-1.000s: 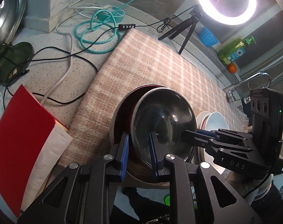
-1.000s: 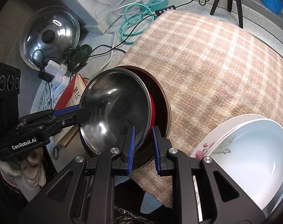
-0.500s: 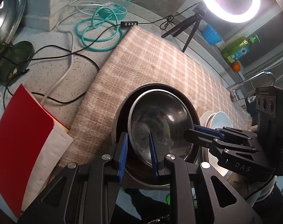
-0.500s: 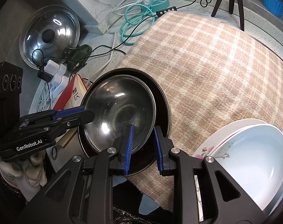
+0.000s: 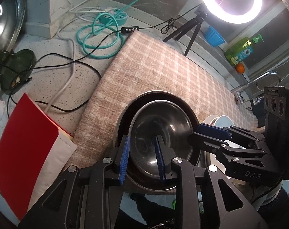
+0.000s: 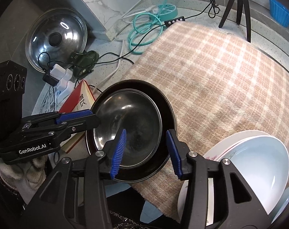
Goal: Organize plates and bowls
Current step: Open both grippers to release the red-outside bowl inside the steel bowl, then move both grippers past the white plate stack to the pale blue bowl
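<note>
A steel bowl [image 5: 163,126] [image 6: 129,126] lies nested in a larger dark bowl with a metal rim [image 5: 123,120] [image 6: 167,106] on the plaid cloth [image 5: 163,70] [image 6: 220,72]. My left gripper [image 5: 141,157] [image 6: 77,116] straddles the steel bowl's near left rim. Its jaws are opening, one pad outside the wall and one inside. My right gripper [image 6: 146,151] [image 5: 203,133] is over the right rims of both bowls. Its jaws are opening wide and its pads are off the metal. A pale bowl [image 6: 258,173] [image 5: 223,121] sits on a flowered plate [image 6: 218,152] to the right.
A ring light [image 5: 230,0] on a small tripod [image 6: 238,5] stands at the back of the counter. A pot lid [image 6: 56,38], plugs and teal cable [image 5: 98,38] lie at the left. A red book [image 5: 20,143] touches the cloth's edge. Soap bottle [image 5: 241,49] and tap [image 5: 262,78] are far right.
The steel bowl was tilted up in both grippers; it now lies flat inside the larger bowl. The right jaws have spread well apart, the left ones slightly.
</note>
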The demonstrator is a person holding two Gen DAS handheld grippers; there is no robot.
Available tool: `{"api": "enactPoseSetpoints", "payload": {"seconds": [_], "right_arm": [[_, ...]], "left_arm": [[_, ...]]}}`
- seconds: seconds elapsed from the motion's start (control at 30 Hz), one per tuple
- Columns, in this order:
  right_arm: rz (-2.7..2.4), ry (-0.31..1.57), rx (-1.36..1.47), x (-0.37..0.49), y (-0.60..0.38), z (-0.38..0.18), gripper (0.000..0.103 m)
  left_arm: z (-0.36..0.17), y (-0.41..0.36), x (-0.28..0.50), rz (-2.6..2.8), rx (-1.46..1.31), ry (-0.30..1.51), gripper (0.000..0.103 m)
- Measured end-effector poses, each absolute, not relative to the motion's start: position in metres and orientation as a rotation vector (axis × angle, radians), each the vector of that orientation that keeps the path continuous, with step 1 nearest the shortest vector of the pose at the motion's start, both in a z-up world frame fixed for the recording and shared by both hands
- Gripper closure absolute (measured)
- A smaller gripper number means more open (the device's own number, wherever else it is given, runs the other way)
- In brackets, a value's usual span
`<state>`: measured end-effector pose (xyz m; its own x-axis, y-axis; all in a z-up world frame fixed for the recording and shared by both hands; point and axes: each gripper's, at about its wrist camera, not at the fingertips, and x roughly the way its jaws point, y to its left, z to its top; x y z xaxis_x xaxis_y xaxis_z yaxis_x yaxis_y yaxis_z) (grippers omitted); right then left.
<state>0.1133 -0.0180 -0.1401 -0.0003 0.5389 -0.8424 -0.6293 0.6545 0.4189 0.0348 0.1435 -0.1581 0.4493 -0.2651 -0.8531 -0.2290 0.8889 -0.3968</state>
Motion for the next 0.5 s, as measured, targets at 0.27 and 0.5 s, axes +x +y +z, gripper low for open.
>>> {"api": "enactPoseSetpoints", "payload": {"seconds": [0.27, 0.5], "right_arm": [[0.91, 1.232, -0.014, 0.12, -0.04, -0.125, 0.038], [0.864, 1.174, 0.008, 0.126, -0.069, -0.109, 0.022]], "left_arm": [[-0.14, 0.128, 0.04, -0.048, -0.454, 1.08, 0.076], [-0.12, 0.101, 0.045, -0.06, -0.338, 1.035, 0.063]]}}
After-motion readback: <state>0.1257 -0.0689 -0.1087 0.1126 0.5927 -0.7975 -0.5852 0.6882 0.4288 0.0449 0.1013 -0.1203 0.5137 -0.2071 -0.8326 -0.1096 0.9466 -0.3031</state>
